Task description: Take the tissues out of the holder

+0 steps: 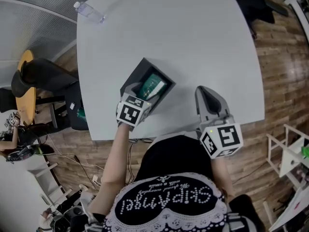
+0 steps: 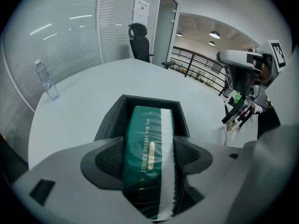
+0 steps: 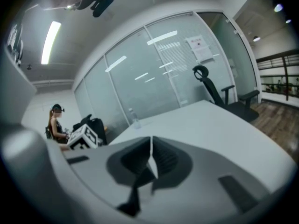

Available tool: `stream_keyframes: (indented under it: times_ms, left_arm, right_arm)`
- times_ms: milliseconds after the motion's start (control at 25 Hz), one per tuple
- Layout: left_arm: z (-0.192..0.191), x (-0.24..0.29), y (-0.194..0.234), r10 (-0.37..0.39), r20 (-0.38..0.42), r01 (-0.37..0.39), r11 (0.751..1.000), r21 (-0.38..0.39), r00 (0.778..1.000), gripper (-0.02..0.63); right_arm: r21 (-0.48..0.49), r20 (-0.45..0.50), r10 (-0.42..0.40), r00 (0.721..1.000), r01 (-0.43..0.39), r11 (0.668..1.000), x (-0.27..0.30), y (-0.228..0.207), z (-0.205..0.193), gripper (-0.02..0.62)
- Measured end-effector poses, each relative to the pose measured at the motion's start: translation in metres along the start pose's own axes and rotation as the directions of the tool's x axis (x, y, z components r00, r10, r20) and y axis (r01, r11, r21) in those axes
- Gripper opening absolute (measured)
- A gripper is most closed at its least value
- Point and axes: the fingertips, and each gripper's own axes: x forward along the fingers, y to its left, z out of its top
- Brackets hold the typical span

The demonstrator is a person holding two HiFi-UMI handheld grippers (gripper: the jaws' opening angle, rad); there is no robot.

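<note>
Low and right in the head view, the right gripper (image 1: 208,99) sits over the near edge of the white table (image 1: 193,37), its jaws pressed together with nothing between them. Left of it, the left gripper (image 1: 137,92) has its pads clamped on both sides of the green tissue pack (image 2: 147,139). The pack lies in the open black holder (image 2: 140,100) at centre frame, possibly lifted slightly. A water bottle (image 1: 90,12) lies at the upper left.

water bottle (image 1: 90,12) on grey table (image 1: 188,37); office chair (image 2: 139,43) beyond.
</note>
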Motion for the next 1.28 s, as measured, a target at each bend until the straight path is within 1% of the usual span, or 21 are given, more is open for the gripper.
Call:
stream_keyframes:
  times_ms: [240,520,640,920,1120,1280]
  left_arm:
    - [0.002,0.0,-0.001,0.018,0.036,-0.019,1.0,0.016,0.999,0.35]
    - [0.002,-0.003,-0.001,0.039,0.05,-0.041,0.999,0.032,0.998,0.341]
    - [0.002,-0.003,-0.001,0.043,0.044,-0.044,0.999,0.025,0.998,0.339]
    - [0.003,-0.007,0.002,0.078,0.041,-0.078,0.997,-0.012,0.996,0.339]
    - [0.005,-0.014,-0.002,0.089,0.061,-0.088,0.996,-0.023,0.994,0.339]
    - [0.013,-0.025,0.0,0.118,0.101,-0.114,0.993,-0.041,0.988,0.339]
  right_arm:
    - [-0.007,-0.004,0.002,1.0,-0.002,1.0,-0.001,0.0,0.0,0.035]
    - [-0.028,-0.002,0.007,1.0,-0.007,1.0,-0.002,0.002,0.004,0.035]
    - [-0.036,-0.004,0.002,1.0,-0.002,0.999,-0.002,0.0,0.005,0.035]
    - [-0.039,0.002,-0.005,1.0,0.005,0.999,-0.005,-0.005,0.008,0.035]
    - [-0.037,0.009,-0.004,1.0,0.005,0.999,-0.007,-0.006,0.01,0.035]
    - [-0.038,0.014,-0.005,1.0,0.005,0.999,-0.011,-0.006,0.011,0.035]
